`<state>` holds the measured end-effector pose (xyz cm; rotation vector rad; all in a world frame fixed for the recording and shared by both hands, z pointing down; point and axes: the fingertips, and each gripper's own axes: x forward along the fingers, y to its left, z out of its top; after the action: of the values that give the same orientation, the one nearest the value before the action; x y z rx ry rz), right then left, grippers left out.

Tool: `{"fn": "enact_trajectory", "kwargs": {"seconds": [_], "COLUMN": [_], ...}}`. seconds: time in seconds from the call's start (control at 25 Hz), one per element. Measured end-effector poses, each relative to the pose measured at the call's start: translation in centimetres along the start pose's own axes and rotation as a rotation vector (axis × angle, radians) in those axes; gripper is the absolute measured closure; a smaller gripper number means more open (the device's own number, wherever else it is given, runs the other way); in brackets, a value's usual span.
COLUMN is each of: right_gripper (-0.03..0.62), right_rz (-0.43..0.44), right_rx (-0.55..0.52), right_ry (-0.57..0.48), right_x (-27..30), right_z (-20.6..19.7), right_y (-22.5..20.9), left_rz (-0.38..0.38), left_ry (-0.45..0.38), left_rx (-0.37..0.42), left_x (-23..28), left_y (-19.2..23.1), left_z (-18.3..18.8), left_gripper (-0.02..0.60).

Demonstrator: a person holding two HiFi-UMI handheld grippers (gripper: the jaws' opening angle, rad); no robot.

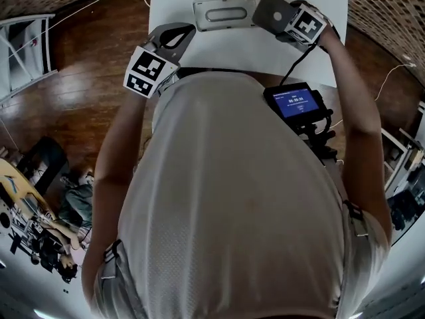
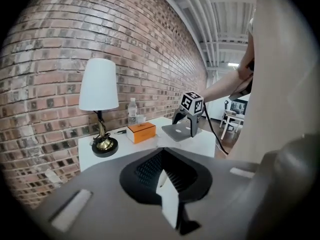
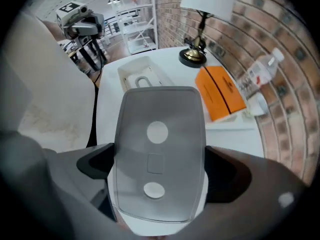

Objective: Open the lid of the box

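Observation:
The box's grey lid (image 3: 157, 144) is off its base and sits flat between the jaws of my right gripper (image 3: 160, 170), which is shut on its two long sides. In the head view the lid (image 1: 271, 10) hangs to the right of the open white box base (image 1: 224, 12), with the right gripper (image 1: 284, 20) behind it. The base (image 3: 142, 76) shows a U-shaped part inside. My left gripper (image 1: 174, 37) hovers at the table's near left edge, apart from the box, shut with nothing in it; its closed jaws fill the low part of the left gripper view (image 2: 167, 184).
On the white table (image 1: 219, 48) stand a lamp (image 3: 200, 34), an orange box (image 3: 222, 91) and a water bottle (image 3: 260, 71) along the brick wall. A device with a lit screen (image 1: 297, 102) hangs on the person's chest. Wooden floor lies left of the table.

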<state>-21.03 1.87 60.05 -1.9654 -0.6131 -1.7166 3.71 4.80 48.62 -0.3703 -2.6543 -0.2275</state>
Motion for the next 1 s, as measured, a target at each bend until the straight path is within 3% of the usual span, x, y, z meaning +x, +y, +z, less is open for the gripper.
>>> {"fn": "enact_trajectory", "kwargs": {"seconds": [0.2, 0.32, 0.48, 0.6, 0.76, 1.0], "right_gripper": [0.025, 0.025, 0.025, 0.025, 0.027, 0.025], "right_rz": [0.019, 0.035, 0.027, 0.013, -0.023, -0.028], "right_rx": [0.218, 0.280, 0.309, 0.280, 0.313, 0.297], "right_ry": [0.015, 0.034, 0.068, 0.009, 0.220, 0.182], "right_x": [0.4, 2.1, 4.4, 4.9, 4.2, 4.5], "right_z": [-3.5, -5.3, -7.1, -5.9, -10.2, -9.5], "right_y": [-0.9, -0.6, -0.3, -0.5, 0.1, 0.1], "left_rz": [-0.046, -0.052, -0.030, -0.013, 0.007, 0.019], "left_ry": [0.016, 0.038, 0.039, 0.048, 0.062, 0.053], "left_rx": [0.022, 0.020, 0.029, 0.026, 0.005, 0.009], "left_x": [0.2, 0.4, -0.2, -1.1, -2.1, -2.2], "left_y": [0.7, 0.5, 0.1, 0.0, -0.4, -0.6], "left_z": [1.4, 1.3, 2.0, 2.5, 2.4, 2.3], "left_gripper": [0.581, 0.581, 0.581, 0.581, 0.581, 0.581]}}
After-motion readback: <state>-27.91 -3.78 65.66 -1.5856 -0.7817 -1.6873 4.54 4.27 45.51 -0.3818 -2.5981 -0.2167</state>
